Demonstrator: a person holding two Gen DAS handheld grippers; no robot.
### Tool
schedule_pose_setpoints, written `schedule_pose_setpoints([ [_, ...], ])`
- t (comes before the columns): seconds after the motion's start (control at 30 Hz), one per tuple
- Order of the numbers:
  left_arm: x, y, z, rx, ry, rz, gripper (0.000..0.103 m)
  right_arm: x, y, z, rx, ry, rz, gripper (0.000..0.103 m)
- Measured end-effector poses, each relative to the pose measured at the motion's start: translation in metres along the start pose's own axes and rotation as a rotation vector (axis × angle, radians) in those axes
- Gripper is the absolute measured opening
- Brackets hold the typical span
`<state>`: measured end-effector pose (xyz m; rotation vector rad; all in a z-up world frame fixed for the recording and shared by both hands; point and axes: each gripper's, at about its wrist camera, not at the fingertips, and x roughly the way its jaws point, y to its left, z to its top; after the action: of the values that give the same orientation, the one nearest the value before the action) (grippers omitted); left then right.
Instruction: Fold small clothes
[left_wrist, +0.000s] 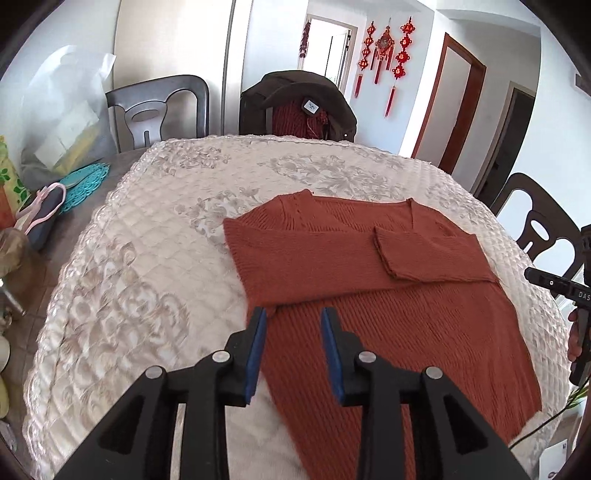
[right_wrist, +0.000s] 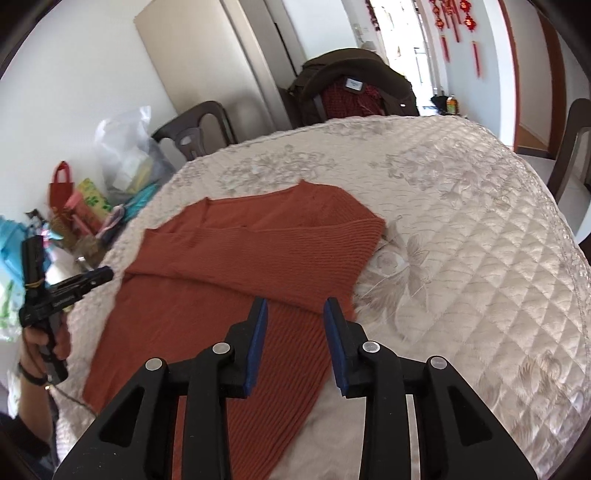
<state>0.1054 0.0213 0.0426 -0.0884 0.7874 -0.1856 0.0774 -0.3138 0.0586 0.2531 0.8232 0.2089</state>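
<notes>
- Sweater: we see a rust-red knit one lying flat on the quilted cover of the table, with both sleeves folded across its chest.
- We cannot see its bottom hem in either view. Our own grippers cover that part, and the picture edge cuts it off.
- In the right wrist view the sweater's left side looks a bit blurry, so we cannot make out that edge well.
- Our left gripper hangs over the sweater's lower left side, just below the folded sleeve. Its blue pads stand part way open, and nothing is between them.
- Our right gripper hangs over the sweater's lower right side, near the edge. It is part way open too and holds nothing.
- Each gripper also shows at the edge of the other's view, but most of it is cut off there.
- A hand holds the left gripper's handle, and we see only part of it.
- A chair at the far side has dark clothes draped over it.
</notes>
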Motion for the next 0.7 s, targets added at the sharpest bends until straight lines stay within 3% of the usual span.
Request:
schedule_pose_setpoints([
  [0.1, -0.012, 0.003, -0.013, -0.018, 0.003, -0.021, 0.04, -0.012, 0.002, -0.008, 0.002, 0.007, 0.032, 0.043],
  [0.5, -0.016, 0.004, -0.075, -0.126, 0.07, -0.113, 0.042, -0.006, -0.001, -0.085, 0.14, 0.119, 0.133, 0.044],
  [0.7, -0.033, -0.003, -0.096, -0.186, 0.067, -0.187, 0.046, -0.011, 0.01, -0.105, 0.196, 0.118, 0.23, 0.044],
])
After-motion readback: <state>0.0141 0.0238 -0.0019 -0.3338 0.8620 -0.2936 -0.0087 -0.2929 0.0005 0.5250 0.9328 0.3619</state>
